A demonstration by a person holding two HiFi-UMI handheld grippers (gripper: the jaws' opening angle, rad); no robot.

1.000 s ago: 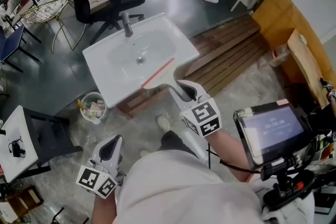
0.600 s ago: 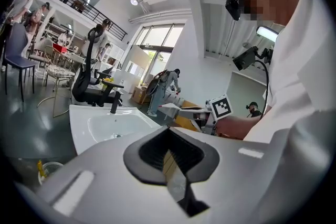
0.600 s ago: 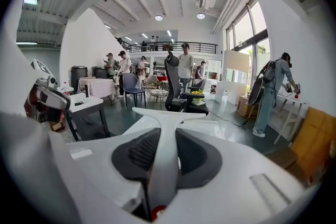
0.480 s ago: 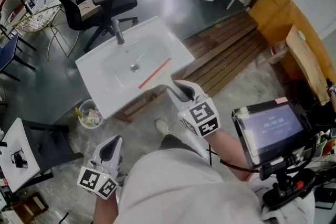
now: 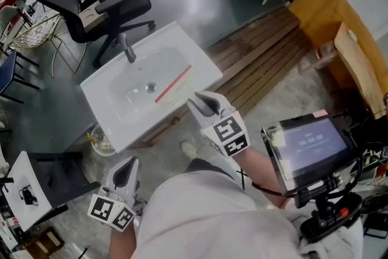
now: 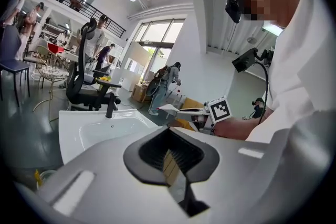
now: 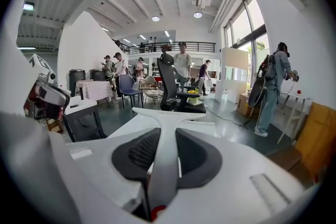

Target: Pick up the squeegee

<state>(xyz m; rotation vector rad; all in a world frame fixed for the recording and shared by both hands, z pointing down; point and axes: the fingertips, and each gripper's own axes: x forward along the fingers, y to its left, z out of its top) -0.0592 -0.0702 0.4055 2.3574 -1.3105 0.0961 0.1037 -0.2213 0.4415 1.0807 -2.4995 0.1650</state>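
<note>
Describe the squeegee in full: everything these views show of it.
The squeegee is T-shaped, with a pale grey, plastic-looking handle ending in a straight crossbar. In the head view a red strip runs along the crossbar. A red spot shows at the handle's near end. The right gripper is shut on the handle, which runs lengthwise between its jaws, crossbar pointing away from the person. It sits over the white sink; whether it touches the sink cannot be told.

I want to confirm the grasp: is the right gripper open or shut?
Shut on the squeegee: its white handle sits clamped between the jaws of the right gripper.
</note>
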